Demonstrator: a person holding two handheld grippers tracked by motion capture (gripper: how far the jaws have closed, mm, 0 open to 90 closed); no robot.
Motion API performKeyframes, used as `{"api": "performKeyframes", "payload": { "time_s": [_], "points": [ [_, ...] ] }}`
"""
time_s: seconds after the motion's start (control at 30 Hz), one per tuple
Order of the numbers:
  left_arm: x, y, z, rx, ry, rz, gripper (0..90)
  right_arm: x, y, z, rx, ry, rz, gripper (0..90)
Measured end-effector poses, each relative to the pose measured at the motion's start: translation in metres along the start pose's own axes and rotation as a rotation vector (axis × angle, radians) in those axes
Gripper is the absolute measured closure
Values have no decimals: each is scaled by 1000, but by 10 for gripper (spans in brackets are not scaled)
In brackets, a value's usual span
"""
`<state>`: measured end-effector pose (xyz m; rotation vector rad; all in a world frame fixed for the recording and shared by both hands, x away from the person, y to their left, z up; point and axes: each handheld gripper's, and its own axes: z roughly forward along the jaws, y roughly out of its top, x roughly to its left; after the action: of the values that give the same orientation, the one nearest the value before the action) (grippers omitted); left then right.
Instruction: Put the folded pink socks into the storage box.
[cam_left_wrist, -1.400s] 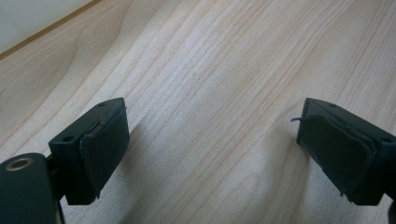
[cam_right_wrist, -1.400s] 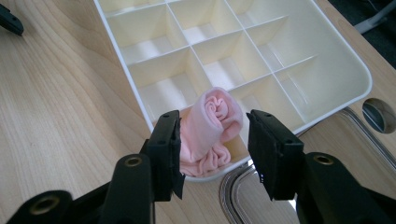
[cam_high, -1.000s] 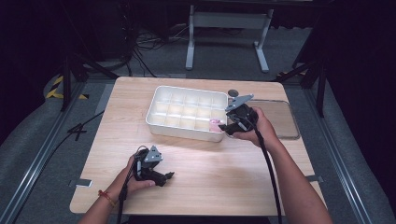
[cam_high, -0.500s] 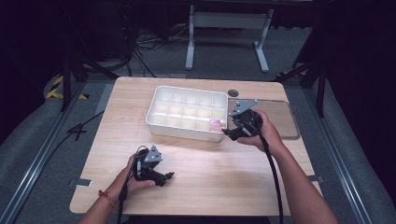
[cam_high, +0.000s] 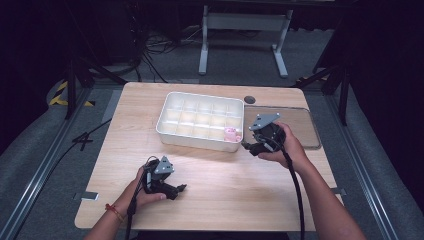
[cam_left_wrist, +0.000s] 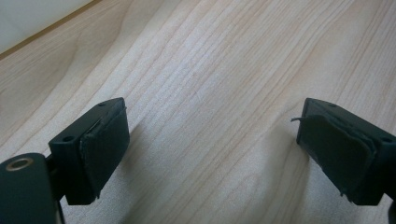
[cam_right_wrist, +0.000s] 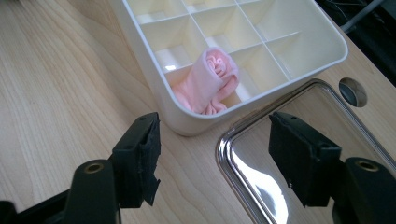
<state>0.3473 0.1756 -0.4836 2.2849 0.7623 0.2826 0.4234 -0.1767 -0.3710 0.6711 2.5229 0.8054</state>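
Backing off from white divided tray (cam_high: 170, 131): right gripper (cam_right_wrist: 215, 156) fingers just opened, empty; pink rolled cloth (cam_right_wrist: 208, 81) now sits in corner compartment, placement looks done. Left gripper (cam_left_wrist: 212, 154) fingers wide, empty, over desk (cam_high: 125, 150).

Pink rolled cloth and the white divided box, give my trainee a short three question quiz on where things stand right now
1. True or false: the pink rolled cloth lies in a corner compartment of the white divided box.
2. What is between the right gripper jaws: A the cloth, B nothing, C the shiny tray?
3. What does the left gripper rest over?

Key
1. True.
2. B; its jaws have just been opening and stand apart beside the box.
3. Bare wooden table, jaws open.
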Motion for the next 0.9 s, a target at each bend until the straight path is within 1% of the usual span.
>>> {"api": "performKeyframes", "payload": {
  "time_s": [0.03, 0.07, 0.3, 0.33, 0.57, 0.6, 0.77, 0.83, 0.87, 0.9],
  "points": [
    [0, 0, 0, 0, 0, 0, 96, 0, -1, 0, -5, 5, -2, 347],
    [0, 0, 0, 0, 0, 0, 96, 0, -2, 0, -3, -2, 0, 347],
    [0, 0, 0, 0, 0, -1, 96, 3, -10, 1, 4, -7, 2, 345],
    [0, 0, 0, 0, 0, 0, 96, 4, -14, 0, 14, -13, -4, 345],
    [0, 0, 0, 0, 0, 0, 96, 4, -22, -1, 29, -13, 0, 345],
    [0, 0, 0, 0, 0, 0, 96, 4, -25, -2, 32, -20, 2, 345],
    [0, 0, 0, 0, 0, 0, 96, 5, -31, -4, 29, -34, 10, 348],
    [0, 0, 0, 0, 0, 0, 96, 5, -32, -4, 24, -26, 13, 348],
    [0, 0, 0, -1, 0, 0, 96, 6, -35, -5, 25, -36, 13, 348],
    [0, 0, 0, 0, 0, 0, 96, 6, -35, -5, 25, -36, 13, 347]
  ]
}}
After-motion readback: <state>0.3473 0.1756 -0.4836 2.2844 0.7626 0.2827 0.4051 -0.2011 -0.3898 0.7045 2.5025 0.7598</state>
